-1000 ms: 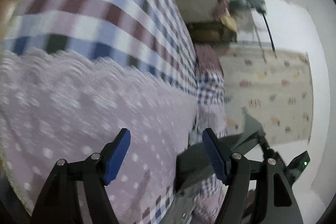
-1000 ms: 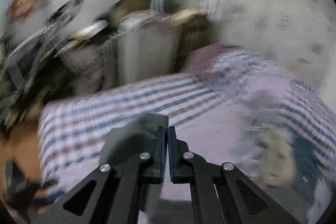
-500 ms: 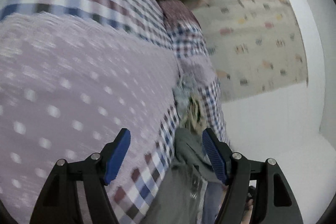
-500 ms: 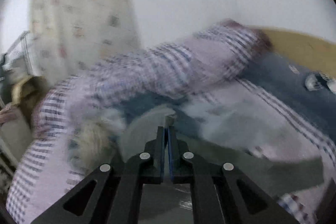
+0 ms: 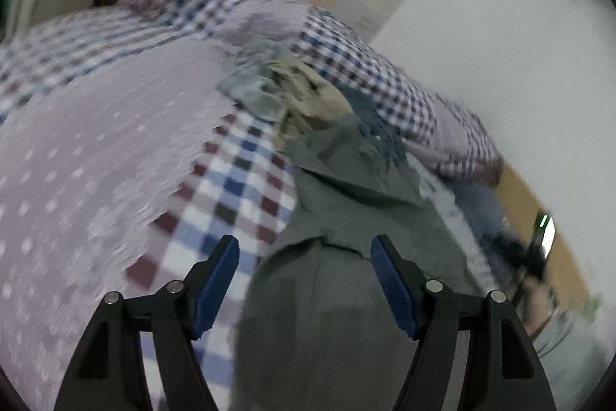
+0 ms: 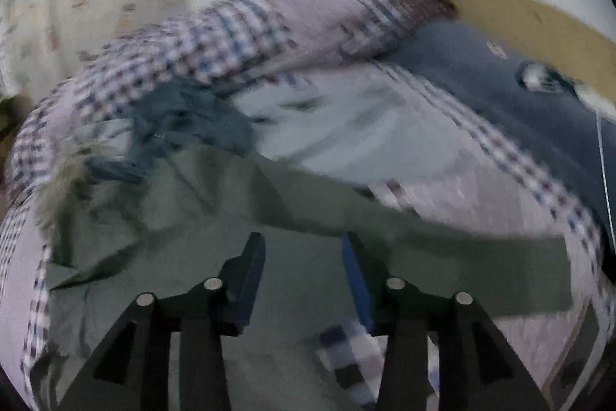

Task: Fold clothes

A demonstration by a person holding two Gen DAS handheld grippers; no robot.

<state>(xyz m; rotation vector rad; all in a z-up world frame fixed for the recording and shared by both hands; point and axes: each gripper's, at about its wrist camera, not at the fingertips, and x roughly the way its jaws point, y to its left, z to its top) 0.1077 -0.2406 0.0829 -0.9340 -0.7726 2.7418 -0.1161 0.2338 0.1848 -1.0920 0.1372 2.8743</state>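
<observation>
Fabric of a grey-green garment [image 5: 346,295] lies spread on the bed directly ahead of and beneath the left claw [image 5: 305,282], whose blue-padded fingers stand wide apart with nothing between them. The right claw [image 6: 304,276] is likewise open and empty above the same garment [image 6: 200,218], a sleeve running off to its right over the checked bedcover [image 6: 238,37]. A crumpled blue garment [image 6: 184,114] lies ahead-left.
</observation>
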